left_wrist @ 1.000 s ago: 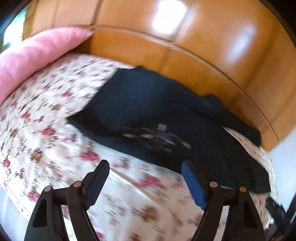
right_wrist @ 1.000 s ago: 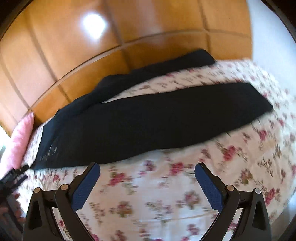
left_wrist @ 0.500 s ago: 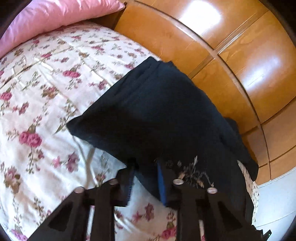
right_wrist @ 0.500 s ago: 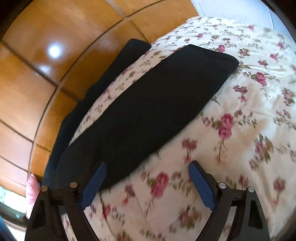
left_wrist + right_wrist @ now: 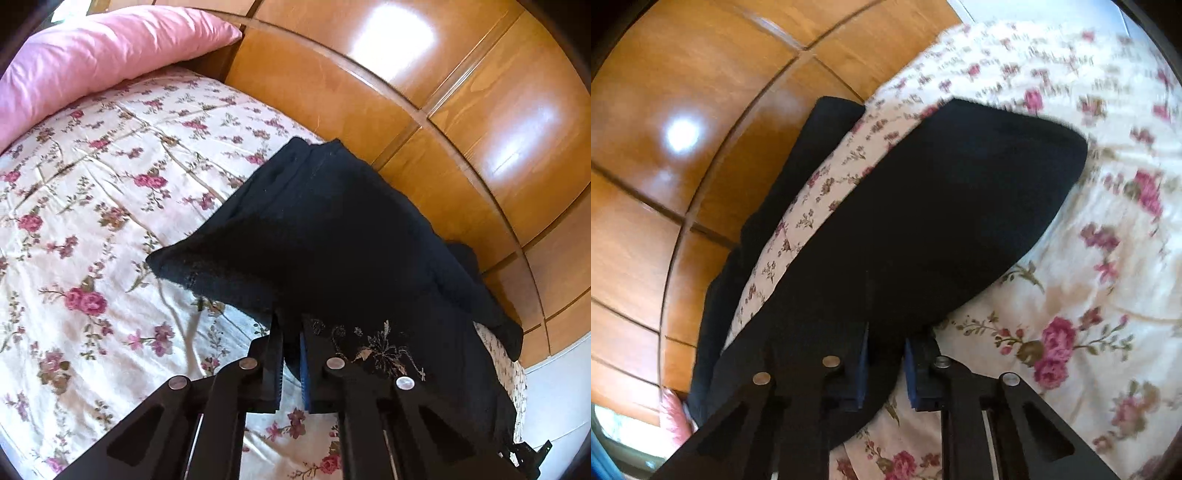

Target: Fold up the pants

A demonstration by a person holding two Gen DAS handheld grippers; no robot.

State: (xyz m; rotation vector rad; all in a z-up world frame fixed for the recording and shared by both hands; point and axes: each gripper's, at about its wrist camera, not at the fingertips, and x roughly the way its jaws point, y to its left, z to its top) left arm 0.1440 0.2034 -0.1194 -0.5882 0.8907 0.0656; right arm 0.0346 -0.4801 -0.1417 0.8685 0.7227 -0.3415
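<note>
Left wrist view: left gripper at bottom center is pinched nearly together on the edge of the black pants, which spread across mid-frame on the flowery bedspread. Right wrist view: right gripper is closing, pants fabric bunched between its pads, low center.

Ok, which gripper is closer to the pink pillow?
Left. The left gripper, shut on the black pants, faces the pink pillow across the bedspread. The right gripper, jaws closing with pants between them, sits farther along the pants, away from it.
</note>
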